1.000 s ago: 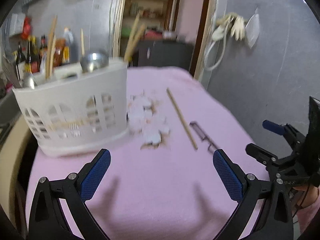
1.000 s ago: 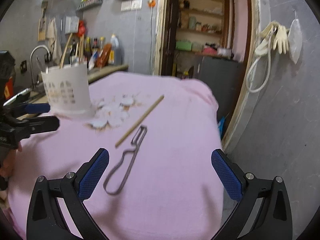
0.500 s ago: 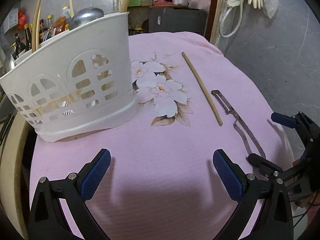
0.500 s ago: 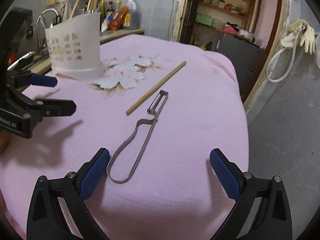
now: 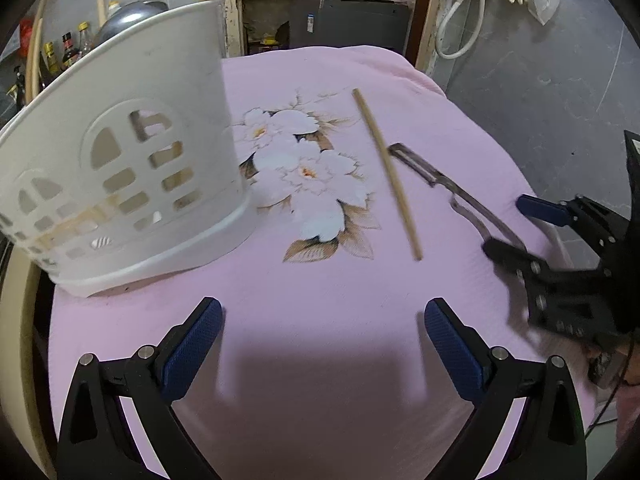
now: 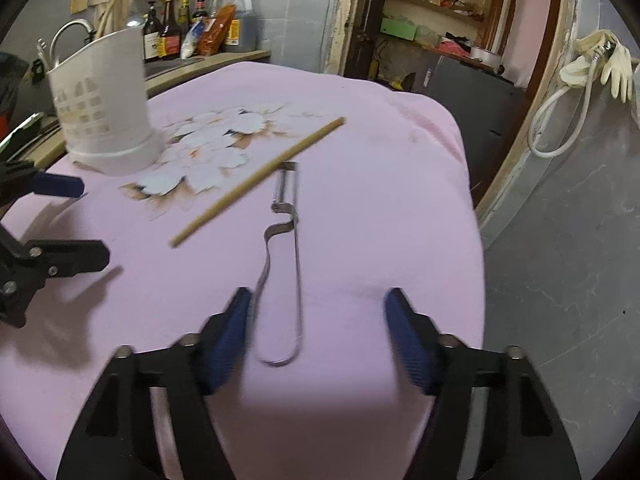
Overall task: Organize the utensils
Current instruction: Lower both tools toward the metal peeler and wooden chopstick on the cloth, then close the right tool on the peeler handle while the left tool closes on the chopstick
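Observation:
A metal peeler (image 6: 285, 264) lies on the pink cloth, its loop handle between the jaws of my open right gripper (image 6: 318, 334); it also shows in the left wrist view (image 5: 440, 184). A single wooden chopstick (image 6: 260, 180) lies beside it, also seen in the left wrist view (image 5: 386, 172). A white utensil basket (image 5: 120, 160) holding chopsticks and a ladle stands at the table's left, also in the right wrist view (image 6: 102, 108). My left gripper (image 5: 322, 348) is open and empty over bare cloth near the basket. The right gripper (image 5: 516, 228) appears at the right of the left wrist view.
The table is covered by a pink cloth (image 5: 320, 288) with a white flower print (image 5: 308, 184). Bottles (image 6: 192, 24) and a sink tap (image 6: 72, 30) stand behind the basket. A doorway with shelves (image 6: 432, 8) and a grey wall with hanging gloves (image 6: 600, 60) lie beyond the table's right edge.
Both grippers have moved forward and lower over the table. The right gripper has closed in on the peeler so that its handle now lies between the jaws, which have narrowed somewhat.

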{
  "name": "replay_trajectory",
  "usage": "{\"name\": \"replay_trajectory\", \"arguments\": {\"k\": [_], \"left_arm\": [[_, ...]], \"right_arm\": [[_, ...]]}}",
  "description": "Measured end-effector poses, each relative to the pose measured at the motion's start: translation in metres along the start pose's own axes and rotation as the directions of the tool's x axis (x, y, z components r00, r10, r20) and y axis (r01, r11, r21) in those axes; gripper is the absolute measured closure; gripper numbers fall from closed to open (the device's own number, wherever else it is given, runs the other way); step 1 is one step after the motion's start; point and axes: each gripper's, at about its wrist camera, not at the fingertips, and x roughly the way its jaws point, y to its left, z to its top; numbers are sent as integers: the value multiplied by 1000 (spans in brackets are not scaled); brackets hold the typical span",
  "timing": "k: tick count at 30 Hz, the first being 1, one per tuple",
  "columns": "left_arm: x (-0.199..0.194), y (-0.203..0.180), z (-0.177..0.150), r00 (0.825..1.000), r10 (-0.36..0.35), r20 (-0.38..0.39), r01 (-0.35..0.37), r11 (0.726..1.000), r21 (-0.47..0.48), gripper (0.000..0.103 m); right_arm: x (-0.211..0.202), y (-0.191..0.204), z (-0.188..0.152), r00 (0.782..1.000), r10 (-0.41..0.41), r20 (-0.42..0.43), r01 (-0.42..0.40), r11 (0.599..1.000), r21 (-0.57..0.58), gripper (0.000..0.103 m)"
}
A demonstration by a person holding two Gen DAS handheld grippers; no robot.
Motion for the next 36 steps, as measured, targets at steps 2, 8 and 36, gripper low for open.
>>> {"name": "replay_trajectory", "arguments": {"k": [2,8,36], "left_arm": [[2,0,4,1000,-8,2,8,1000,-7,8],[13,-6,22,1000,-18,9,18,1000,2,25],[84,-13,105,1000,4,-17,-5,998,-60,98]], "right_arm": [[2,-5,3,1000,-6,5,6,1000,-1,62],[5,-18,7,1000,0,17,-1,1000,2,75],[18,-64,35,996,89,-33,-84,990,115,69]]}}
